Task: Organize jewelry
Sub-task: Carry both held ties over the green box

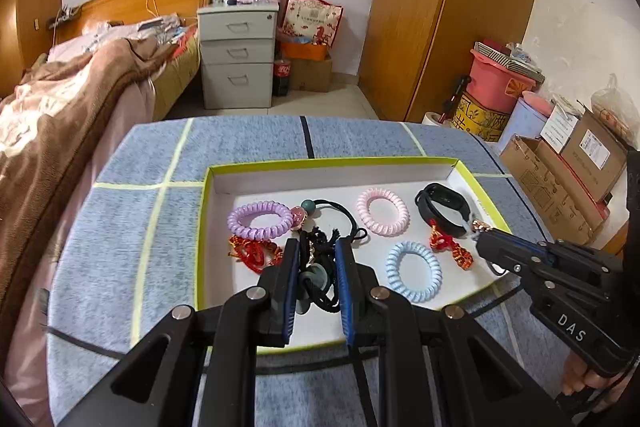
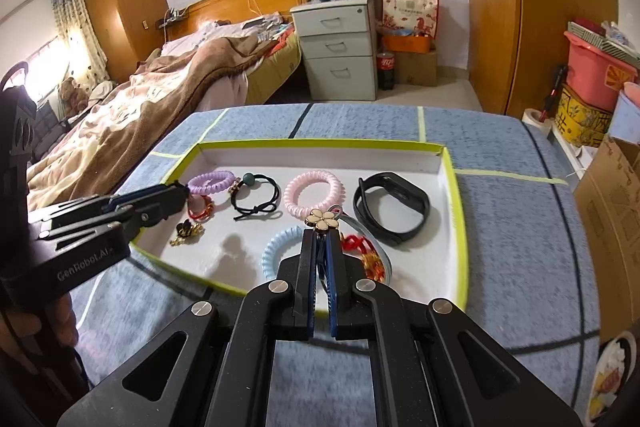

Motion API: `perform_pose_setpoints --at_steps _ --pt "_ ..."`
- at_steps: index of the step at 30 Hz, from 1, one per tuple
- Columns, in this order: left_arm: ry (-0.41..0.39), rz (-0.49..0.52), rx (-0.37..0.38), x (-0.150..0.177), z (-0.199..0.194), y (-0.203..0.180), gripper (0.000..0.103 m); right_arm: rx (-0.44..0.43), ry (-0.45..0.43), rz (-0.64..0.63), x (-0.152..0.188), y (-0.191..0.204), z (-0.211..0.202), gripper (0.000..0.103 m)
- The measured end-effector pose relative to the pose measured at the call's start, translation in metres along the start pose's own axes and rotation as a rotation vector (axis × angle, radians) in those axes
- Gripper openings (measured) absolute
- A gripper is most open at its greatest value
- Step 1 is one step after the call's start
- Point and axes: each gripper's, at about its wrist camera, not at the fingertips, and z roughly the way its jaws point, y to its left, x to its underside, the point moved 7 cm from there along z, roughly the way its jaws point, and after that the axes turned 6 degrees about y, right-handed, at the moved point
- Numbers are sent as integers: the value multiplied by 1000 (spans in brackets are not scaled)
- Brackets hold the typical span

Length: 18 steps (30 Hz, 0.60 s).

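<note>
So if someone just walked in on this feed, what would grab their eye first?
Probably the right gripper, shut on a cream flower hair tie held above the green-rimmed tray. Next, the pastel coil hair ties: purple far left, pink middle, blue nearest. The left gripper straddles a dark hair-tie tangle.

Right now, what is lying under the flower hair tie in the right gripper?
Below the flower hair tie: red-gold knotted cord, beside the blue coil tie, on the tray. The right gripper hides what is directly beneath.

Beyond the table's far edge stands a grey drawer cabinet (image 1: pixel 238 57) — a cola bottle (image 1: pixel 282 75) and cardboard box (image 1: pixel 310 73) beside it. Left, a bed (image 1: pixel 80 83) under a brown blanket; right, a wooden wardrobe (image 1: pixel 448 11).
</note>
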Motion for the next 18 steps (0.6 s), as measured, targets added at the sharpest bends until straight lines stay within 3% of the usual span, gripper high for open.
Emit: perform_pose_setpoints --at_steps 3,18 --pt "18 13 -28 2 13 2 19 1 21 -17 -2 1 11 4" --pt "70 -22 -19 11 35 6 20 25 75 -45 1 0 38 4"
